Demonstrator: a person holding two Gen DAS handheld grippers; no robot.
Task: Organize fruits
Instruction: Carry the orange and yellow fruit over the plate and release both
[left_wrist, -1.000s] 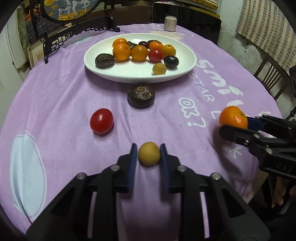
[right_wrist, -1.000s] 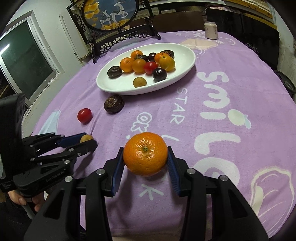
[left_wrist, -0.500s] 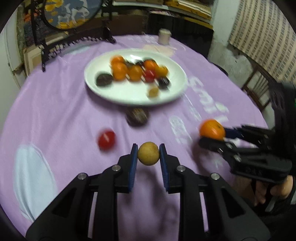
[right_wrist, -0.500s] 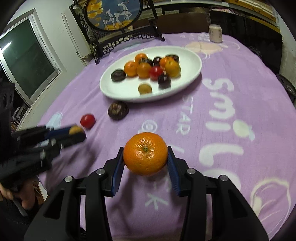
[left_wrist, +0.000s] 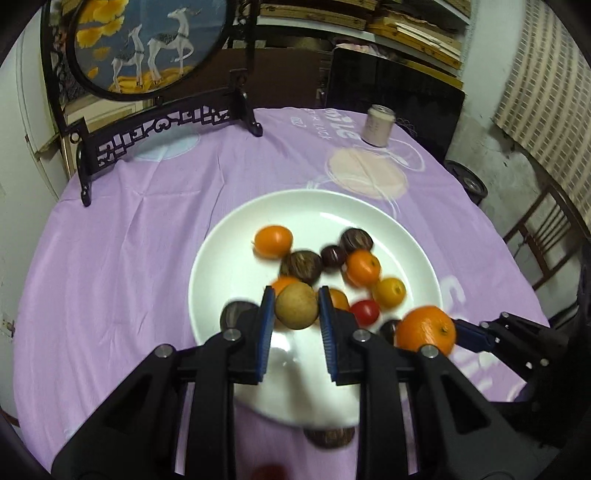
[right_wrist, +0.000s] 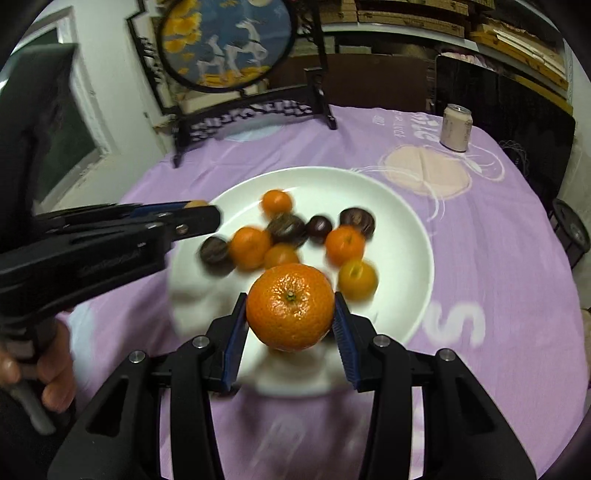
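Note:
My left gripper (left_wrist: 296, 312) is shut on a small tan round fruit (left_wrist: 296, 305) and holds it above the near side of a white plate (left_wrist: 236, 236). My right gripper (right_wrist: 290, 312) is shut on a large orange (right_wrist: 290, 305) and holds it above the plate's (right_wrist: 402, 229) near edge. The plate holds several small oranges, dark round fruits and a red tomato (left_wrist: 365, 312). The orange also shows in the left wrist view (left_wrist: 426, 328), at the plate's right edge. The left gripper shows at the left in the right wrist view (right_wrist: 195, 210).
A dark fruit (left_wrist: 328, 437) and a red tomato (left_wrist: 269, 472) lie on the purple tablecloth in front of the plate. A black carved stand with a round deer picture (left_wrist: 147, 44) stands at the back left. A can (left_wrist: 376, 125) stands at the back right. A wooden chair (left_wrist: 546, 236) is at the right.
Both grippers have lifted their fruits off the cloth and moved forward to above the plate. The plate now fills the middle of both views.

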